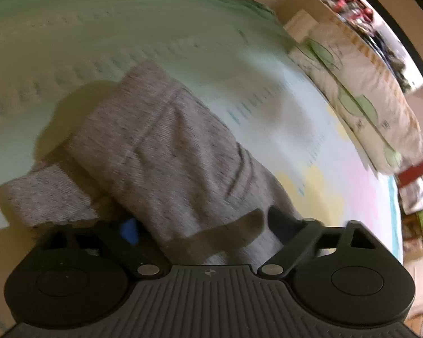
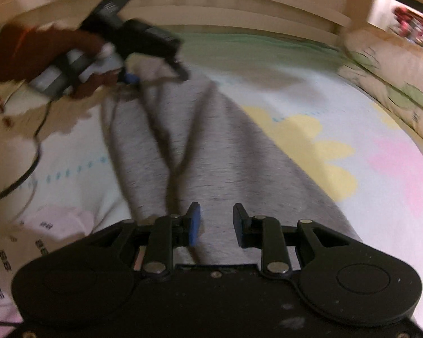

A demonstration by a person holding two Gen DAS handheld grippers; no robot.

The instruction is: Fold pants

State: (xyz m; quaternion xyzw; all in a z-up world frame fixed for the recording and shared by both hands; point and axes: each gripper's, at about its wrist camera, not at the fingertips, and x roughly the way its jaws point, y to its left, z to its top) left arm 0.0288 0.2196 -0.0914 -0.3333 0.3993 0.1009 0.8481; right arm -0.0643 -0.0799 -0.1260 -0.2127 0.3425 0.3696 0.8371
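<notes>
the right gripper point(image 2: 216, 222) stands part open over the grey pants point(image 2: 211, 152), nothing pinched; the left gripper point(image 1: 203, 225) gapes wide with cloth between its fingers. pillows point(image 1: 361, 95) line the flowered bedsheet point(image 2: 310, 140).

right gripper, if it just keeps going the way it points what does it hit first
Most likely the grey pants: the right gripper hangs over that cloth with jaws apart, and the bed sheet lies beneath. Depth is hard to judge.
</notes>
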